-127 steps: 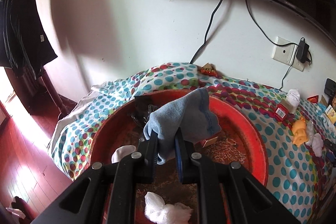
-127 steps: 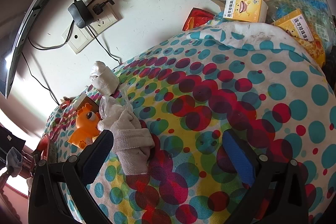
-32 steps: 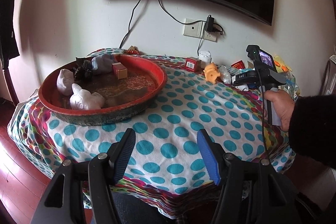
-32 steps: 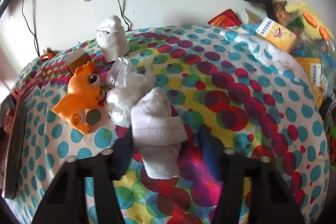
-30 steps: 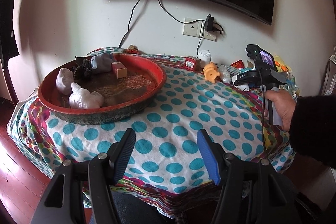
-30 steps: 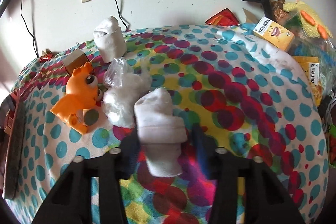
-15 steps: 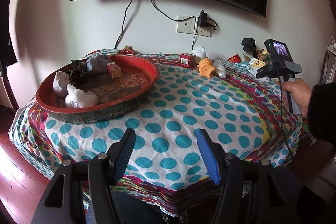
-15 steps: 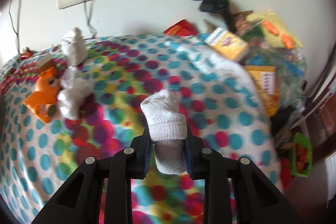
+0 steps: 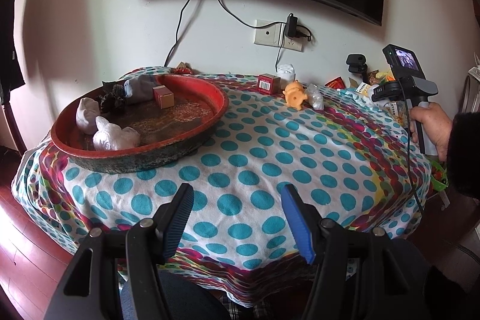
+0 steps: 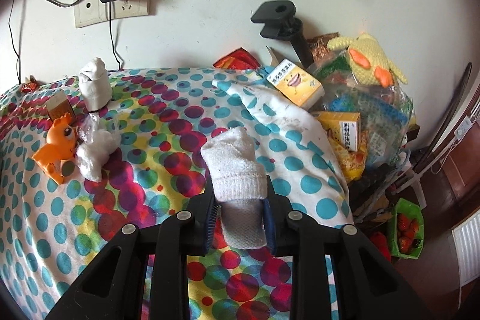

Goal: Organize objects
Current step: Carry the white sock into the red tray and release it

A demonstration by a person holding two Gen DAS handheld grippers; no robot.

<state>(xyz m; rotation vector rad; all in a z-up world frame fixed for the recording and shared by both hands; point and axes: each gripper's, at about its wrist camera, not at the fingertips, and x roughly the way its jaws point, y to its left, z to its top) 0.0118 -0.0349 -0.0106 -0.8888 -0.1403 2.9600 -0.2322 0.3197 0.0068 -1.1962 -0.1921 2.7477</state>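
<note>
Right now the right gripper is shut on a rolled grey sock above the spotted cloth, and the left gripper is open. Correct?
Nearly. The sock held by the right gripper is white, not grey, as the right wrist view shows. It is above the spotted cloth, and the left gripper is open.

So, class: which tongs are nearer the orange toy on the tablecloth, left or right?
Right. The right tongs, shut on a white sock, hang a little to the right of the orange toy. The left tongs sit open at the table's near edge, far from it.
</note>
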